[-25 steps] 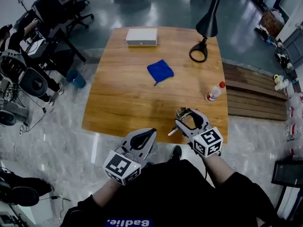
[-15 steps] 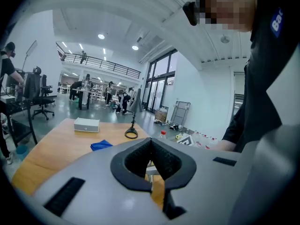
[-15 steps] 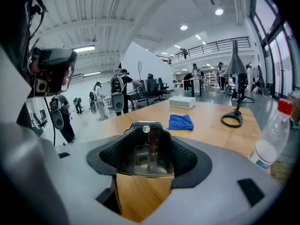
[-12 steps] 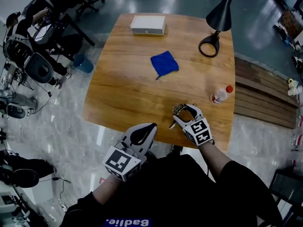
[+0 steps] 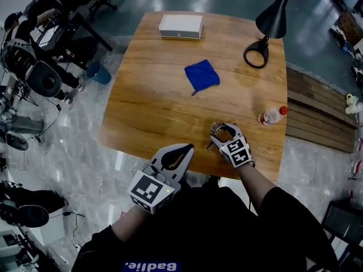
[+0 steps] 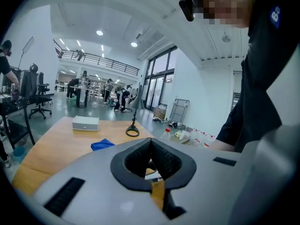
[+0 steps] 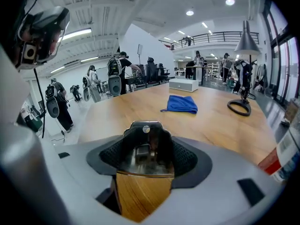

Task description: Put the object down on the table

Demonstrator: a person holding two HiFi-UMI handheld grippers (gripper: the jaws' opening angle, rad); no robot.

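My right gripper [image 5: 220, 132] is over the wooden table [image 5: 147, 101] near its front edge, shut on a shiny metal object [image 5: 215, 131] with a thin part sticking out to the left. In the right gripper view the metal object [image 7: 143, 150] fills the gap between the dark pads of my right gripper [image 7: 144, 139], low over the wood; I cannot tell if it touches. My left gripper [image 5: 177, 156] hangs off the table's front edge, shut and holding nothing, its tips together in the left gripper view [image 6: 151, 142].
A blue cloth [image 5: 202, 76] lies mid-table, a white box [image 5: 181, 26] at the far edge. A black lamp [image 5: 266, 33] stands far right, and a red-capped bottle [image 5: 273, 116] lies near the right edge. Office chairs and gear stand left of the table.
My right gripper has shifted a little further in over the table with the metal object. The left gripper stays near the front edge.
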